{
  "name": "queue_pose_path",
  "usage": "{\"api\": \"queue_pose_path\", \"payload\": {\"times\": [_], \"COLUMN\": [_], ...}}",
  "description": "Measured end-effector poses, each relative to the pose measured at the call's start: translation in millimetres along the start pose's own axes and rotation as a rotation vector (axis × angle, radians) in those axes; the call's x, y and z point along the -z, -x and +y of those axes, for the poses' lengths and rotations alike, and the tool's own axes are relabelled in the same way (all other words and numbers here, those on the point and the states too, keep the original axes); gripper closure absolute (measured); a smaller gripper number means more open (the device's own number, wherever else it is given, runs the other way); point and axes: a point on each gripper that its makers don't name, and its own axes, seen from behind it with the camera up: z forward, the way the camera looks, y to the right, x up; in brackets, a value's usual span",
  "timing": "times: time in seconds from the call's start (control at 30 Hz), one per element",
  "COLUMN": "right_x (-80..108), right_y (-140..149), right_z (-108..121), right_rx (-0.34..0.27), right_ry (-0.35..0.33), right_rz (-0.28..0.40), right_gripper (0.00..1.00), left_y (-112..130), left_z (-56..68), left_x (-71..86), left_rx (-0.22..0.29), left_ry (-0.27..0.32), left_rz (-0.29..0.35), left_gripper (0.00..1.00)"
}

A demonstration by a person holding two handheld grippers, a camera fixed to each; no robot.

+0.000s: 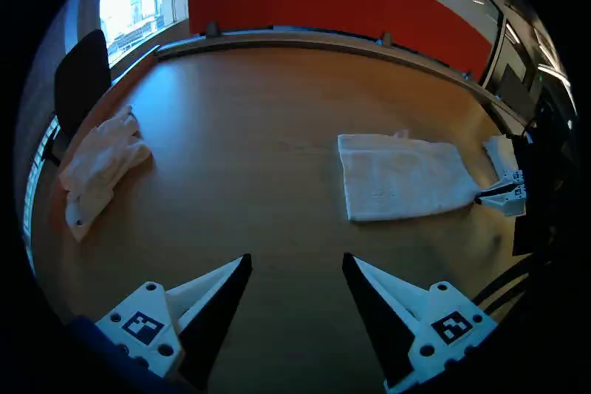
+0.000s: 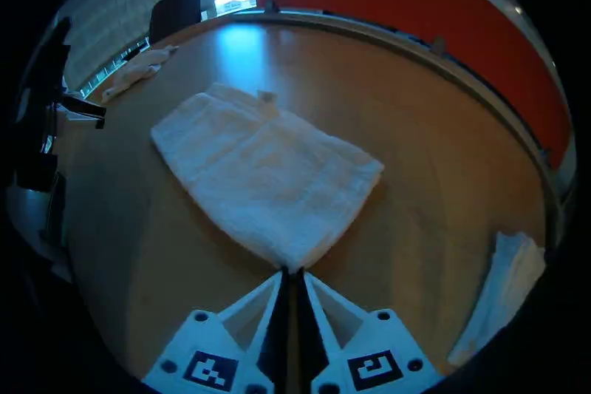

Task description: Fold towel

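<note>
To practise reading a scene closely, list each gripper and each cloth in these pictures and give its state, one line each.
Left gripper: open, holding nothing.
Right gripper: shut, tips at the middle towel's near corner; whether it pinches cloth is unclear.
Middle towel: folded, lying flat.
Far towel: crumpled in a heap.
Side towel: looks folded, lying apart from the others.

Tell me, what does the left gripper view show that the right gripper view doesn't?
Left gripper view: the left gripper, fingers wide apart, with the right gripper seen far off. Right gripper view: that gripper's fingers up close, closed at a corner of the towel. Both: towel, crumpled cloth, red partition, wooden table.
</note>
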Motion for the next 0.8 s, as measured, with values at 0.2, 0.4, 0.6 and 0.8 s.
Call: {"api": "queue_pose_path", "payload": {"times": [0.2, 0.4, 0.6, 0.8], "right_x": [1.9, 9.8, 22.2, 33.3], "right_y": [-2.8, -19.1, -50.0, -87.1], "right_z": [1.4, 1.7, 1.5, -2.4], "right_rx": [0.017, 0.039, 0.081, 0.143], "right_ry": [0.012, 0.024, 0.035, 0.046], "right_rz": [0.005, 0.029, 0.076, 0.123], "right_gripper": [0.95, 0.95, 0.95, 0.94], "left_y": [-0.4, -1.6, -3.6, -6.4], "left_z": [-0.1, -1.5, -1.1, -0.6], "left_x": [1.1, 2.3, 4.6, 7.3], "left_rx": [0.001, 0.004, 0.006, 0.007], "left_ry": [-0.001, 0.000, 0.004, 0.008], "left_rz": [0.001, 0.003, 0.009, 0.016], "left_gripper": [0.09, 0.09, 0.09, 0.09]}}
